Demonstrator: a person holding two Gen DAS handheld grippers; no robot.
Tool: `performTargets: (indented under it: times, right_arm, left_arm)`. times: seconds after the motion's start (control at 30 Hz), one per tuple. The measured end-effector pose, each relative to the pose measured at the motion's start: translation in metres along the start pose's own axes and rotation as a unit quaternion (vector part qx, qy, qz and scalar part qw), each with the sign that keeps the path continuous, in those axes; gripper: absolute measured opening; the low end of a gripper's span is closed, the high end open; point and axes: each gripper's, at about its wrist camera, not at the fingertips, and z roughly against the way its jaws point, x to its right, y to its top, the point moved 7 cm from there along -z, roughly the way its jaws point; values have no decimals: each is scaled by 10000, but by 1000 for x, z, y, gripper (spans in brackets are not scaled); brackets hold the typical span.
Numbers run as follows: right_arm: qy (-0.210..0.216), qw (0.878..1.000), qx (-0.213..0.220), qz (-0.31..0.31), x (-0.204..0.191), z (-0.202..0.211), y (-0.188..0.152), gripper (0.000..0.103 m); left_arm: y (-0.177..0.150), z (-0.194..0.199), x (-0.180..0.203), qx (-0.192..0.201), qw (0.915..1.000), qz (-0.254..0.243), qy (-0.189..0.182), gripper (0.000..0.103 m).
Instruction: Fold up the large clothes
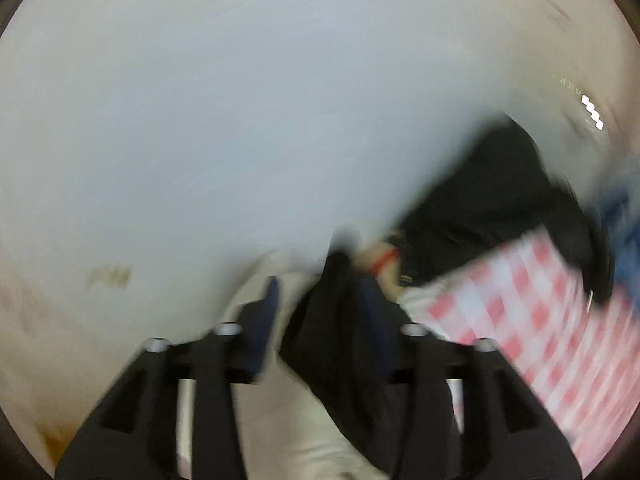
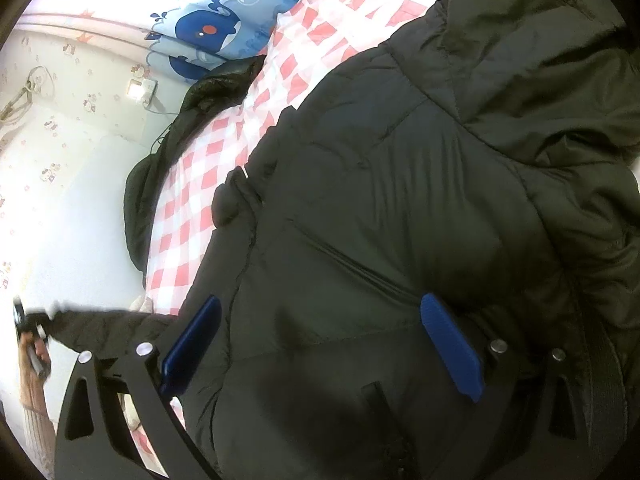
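The black puffy coat (image 2: 400,200) lies on the checked sheet (image 2: 208,184), bulging up between the right claw's (image 2: 320,336) wide-apart blue fingers (image 2: 452,344). The left claw (image 1: 320,320) has black cloth between its fingers, but blur hides whether it pinches.

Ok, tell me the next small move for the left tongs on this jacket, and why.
Probably carry the sleeve across onto the body of the black puffer jacket. The left tongs have dark fabric between their fingers, and the right wrist view shows that sleeve stretched out sideways off the checked bedding, still unfolded. The right tongs stand open over the jacket body.
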Motion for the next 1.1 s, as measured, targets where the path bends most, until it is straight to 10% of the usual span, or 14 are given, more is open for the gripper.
performTargets:
  times: [0.13, 0.27, 0.4, 0.57, 0.73, 1.1]
  right_arm:
    - [33, 10000, 32, -50, -7, 10, -1, 96]
    - [39, 9987, 136, 481, -29, 43, -14, 96]
    - [-173, 9942, 560, 899, -27, 107, -10, 96]
    - [-1286, 9757, 1362, 1140, 38, 217, 45, 96]
    - [-1630, 9650, 1956, 633, 98, 314, 154, 96]
    - [-2844, 9421, 1631, 701, 164, 296, 317, 96]
  left_arm:
    - [-13, 12, -98, 294, 9905, 1330, -186, 57]
    - [-70, 53, -88, 790, 9922, 437, -856, 72]
    - [-192, 87, -23, 884, 9695, -885, -2107, 83]
    - [-369, 80, 68, 150, 9239, -2205, -3124, 83]
    - [-490, 37, 131, -797, 9074, -2659, -3155, 83]
    - [-513, -12, 143, -1141, 9229, -2218, -2934, 83]
